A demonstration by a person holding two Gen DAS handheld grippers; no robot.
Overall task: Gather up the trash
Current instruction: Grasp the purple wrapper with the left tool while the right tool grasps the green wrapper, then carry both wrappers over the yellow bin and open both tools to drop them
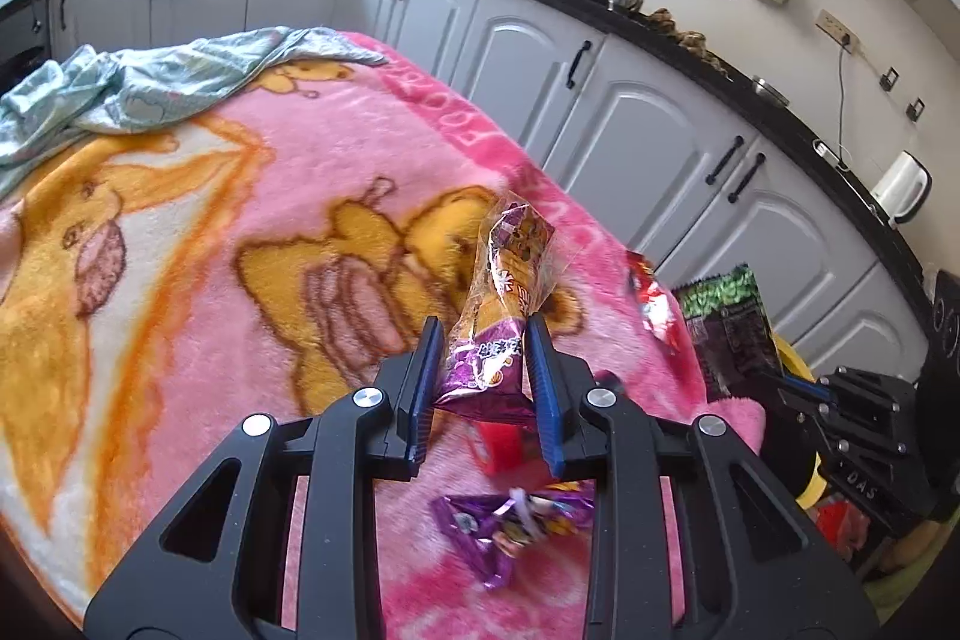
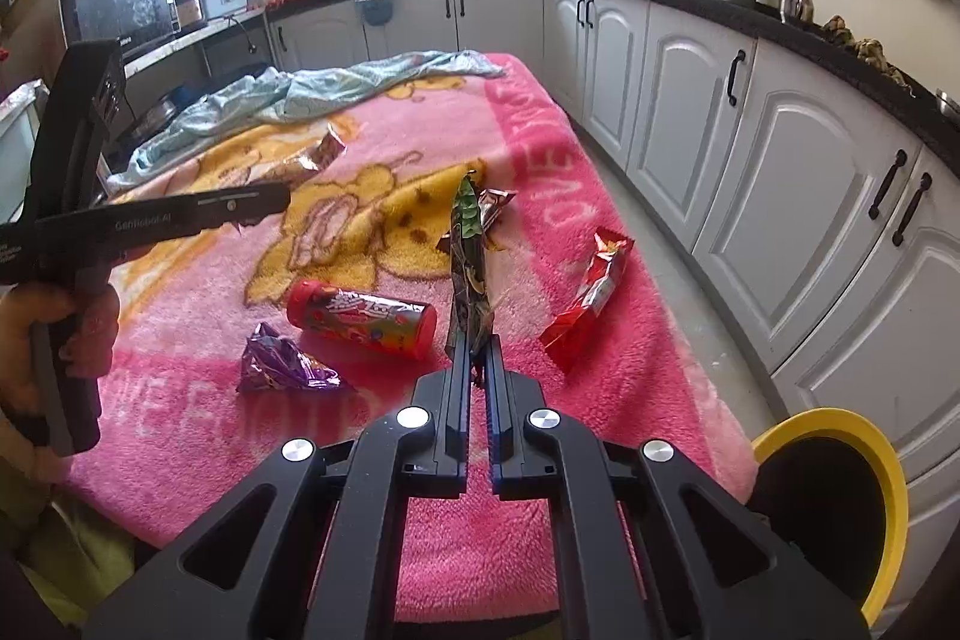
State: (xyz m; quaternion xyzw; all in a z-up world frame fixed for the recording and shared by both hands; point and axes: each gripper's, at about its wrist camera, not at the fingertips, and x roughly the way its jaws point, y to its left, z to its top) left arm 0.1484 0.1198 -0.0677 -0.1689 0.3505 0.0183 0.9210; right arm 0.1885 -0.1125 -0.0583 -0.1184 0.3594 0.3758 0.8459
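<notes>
- The left hand-held gripper is pinching the lower end of an orange-and-purple snack wrapper, its jaws drawn nearly together on the crinkled film while the rest of the bag is standing up free above the pink blanket.
- The right hand-held gripper is pressing its jaws almost flat together on the bottom edge of a dark green snack bag, which is rising edge-on in front of the camera.
- Both grips are catching only a thin margin of slippery film, so either bag is likely slipping out if the hand is swinging quickly towards the yellow-rimmed bin at the near right corner.
- The tall free end of each bag is probably catching on the bin's rim and folding outside it unless it is being carried well over the opening.
- Near the grippers, a crumpled purple wrapper and a red snack canister are lying on the blanket; the canister, being round, is liable to roll if the plush is being tugged.
- Farther out, a red packet is lying close to the bed's edge and could be sliding to the floor.
- Beyond, what seems to be a brown wrapper is waiting near the pale green cloth.
</notes>
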